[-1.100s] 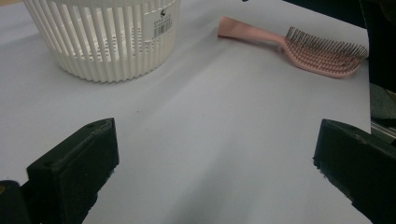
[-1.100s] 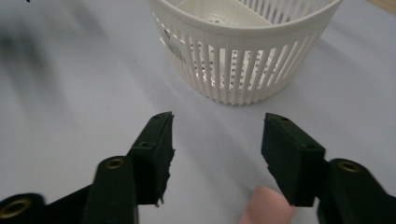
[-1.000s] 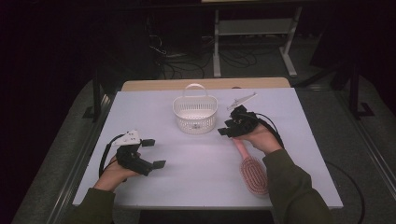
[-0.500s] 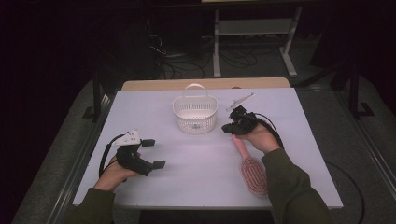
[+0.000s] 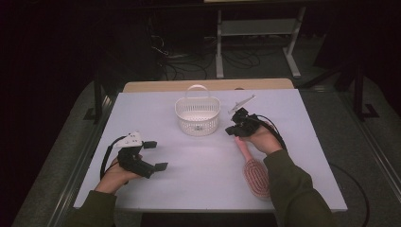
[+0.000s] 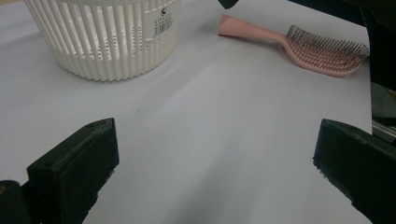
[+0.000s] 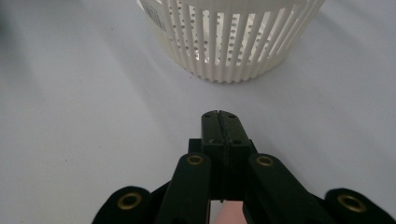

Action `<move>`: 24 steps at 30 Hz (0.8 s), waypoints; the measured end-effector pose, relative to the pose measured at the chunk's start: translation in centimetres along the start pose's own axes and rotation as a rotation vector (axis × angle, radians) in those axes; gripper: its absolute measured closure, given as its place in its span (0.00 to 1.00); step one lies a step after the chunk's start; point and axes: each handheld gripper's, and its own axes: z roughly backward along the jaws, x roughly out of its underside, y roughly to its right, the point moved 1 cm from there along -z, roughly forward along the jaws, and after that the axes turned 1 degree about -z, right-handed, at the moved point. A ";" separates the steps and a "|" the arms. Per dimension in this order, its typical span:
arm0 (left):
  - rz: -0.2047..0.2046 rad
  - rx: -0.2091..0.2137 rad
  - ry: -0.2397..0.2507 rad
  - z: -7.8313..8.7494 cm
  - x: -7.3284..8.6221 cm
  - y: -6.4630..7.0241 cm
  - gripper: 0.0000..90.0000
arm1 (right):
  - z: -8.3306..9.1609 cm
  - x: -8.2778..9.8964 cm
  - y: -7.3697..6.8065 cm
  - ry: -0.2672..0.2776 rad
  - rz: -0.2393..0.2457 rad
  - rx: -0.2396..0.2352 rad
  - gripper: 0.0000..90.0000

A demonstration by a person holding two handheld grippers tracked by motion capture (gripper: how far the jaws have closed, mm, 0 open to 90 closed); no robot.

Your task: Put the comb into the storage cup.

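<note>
A pink hairbrush (image 5: 256, 176) lies on the white table (image 5: 198, 189) at the right, its handle pointing toward a white slatted basket (image 5: 197, 116). My right gripper (image 5: 232, 130) hovers at the handle's far end, shut. In the right gripper view its jaws (image 7: 219, 116) meet flush with nothing between the tips. A patch of the pink handle (image 7: 226, 213) shows below them, and the basket (image 7: 233, 42) stands just ahead. My left gripper (image 5: 156, 155) rests open at the front left. In the left gripper view it (image 6: 215, 172) faces the basket (image 6: 107, 42) and the hairbrush (image 6: 322, 51).
A slim pale object (image 5: 242, 102) lies at the back right, beside the basket. A wooden board's edge (image 5: 265, 84) borders the table's far side. Dark floor with cables and a metal stand (image 5: 255, 28) lies beyond.
The right gripper's jaws have come together over the brush handle's end. Both hands have stayed almost where they were.
</note>
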 end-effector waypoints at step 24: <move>-0.002 0.000 -0.005 -0.1 0.0 0.0 0.00 | -1.6 1.2 1.2 -0.071 -0.015 0.021 0.99</move>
